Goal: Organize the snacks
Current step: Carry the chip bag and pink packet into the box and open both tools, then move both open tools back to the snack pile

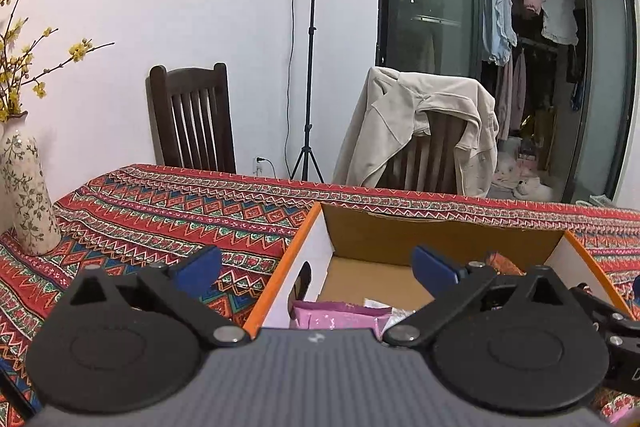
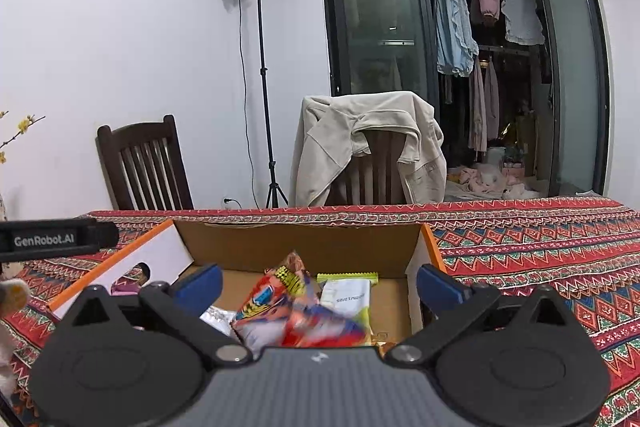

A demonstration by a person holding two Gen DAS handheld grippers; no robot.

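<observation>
Cardboard forms the open box (image 1: 384, 239), orange-edged with white outer walls, standing on a red patterned tablecloth (image 1: 168, 211). Seen from the left wrist, the left gripper (image 1: 318, 267) hangs over the box's left wall, its blue-padded jaws wide apart with nothing between them. A pink snack packet (image 1: 340, 313) lies inside the box below. A flowered vase (image 1: 26, 195) stands far left.

From the right wrist, the right gripper (image 2: 320, 285) is likewise spread wide over the same box (image 2: 296, 243). A blurred red and yellow snack bag (image 2: 296, 307) sits in the box between the jaws, untouched by either pad. A white and green packet (image 2: 346, 297) lies behind it, its print too small to read. At left, a black bar (image 2: 56, 239) reads "GenRobot.AI".
</observation>
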